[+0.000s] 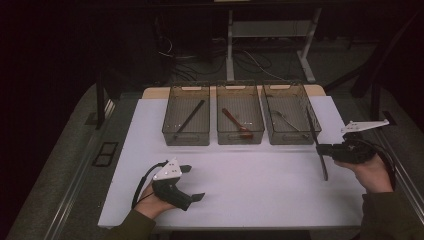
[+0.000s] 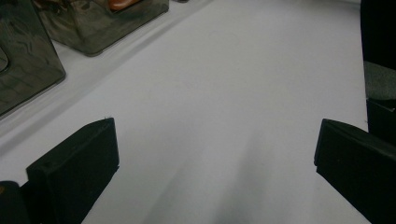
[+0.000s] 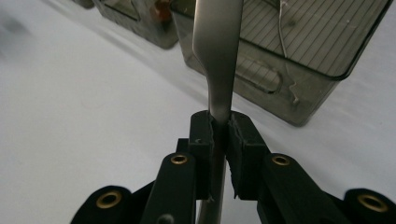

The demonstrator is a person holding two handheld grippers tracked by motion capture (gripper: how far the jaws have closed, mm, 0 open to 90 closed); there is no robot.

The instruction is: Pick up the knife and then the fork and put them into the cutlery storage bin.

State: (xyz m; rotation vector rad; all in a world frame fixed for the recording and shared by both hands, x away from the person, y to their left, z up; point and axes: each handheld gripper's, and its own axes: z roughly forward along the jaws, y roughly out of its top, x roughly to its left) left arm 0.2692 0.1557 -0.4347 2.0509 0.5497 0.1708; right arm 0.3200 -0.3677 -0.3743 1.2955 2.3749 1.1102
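White table surface (image 1: 240,190) is seen under dim light, with a dark room and cables beyond it at 12 o'clock.

A slim metal utensil (image 3: 217,70), seemingly a knife or similar piece of cutlery, is clamped between the pads of the right gripper (image 1: 320,148), whose jaws are closed tight on its narrow neck. In the high view the utensil (image 1: 318,147) is held above the table at about 3 o'clock, its length running from 12 toward 6 o'clock, just beside the right-hand bin (image 1: 289,114). It is judged to be light, rigid and smooth, so slipping or swivelling in the pads is possible; a hold across the flat neck near the middle, as taken here, is judged soundest. In the right gripper view the wider end rises away from the jaws toward the bin's rim (image 3: 299,84).

Three clear bins are set in a row at 12 o'clock: the left bin (image 1: 186,116) holds a dark stick-like piece, the middle bin (image 1: 240,116) a reddish-brown spoon (image 1: 235,122), and the right-hand bin a pale metal piece, probably a fork.

The left gripper (image 1: 192,182) is rested at about 7 o'clock, well apart from the bins, its jaws spread wide with nothing but bare table between them.
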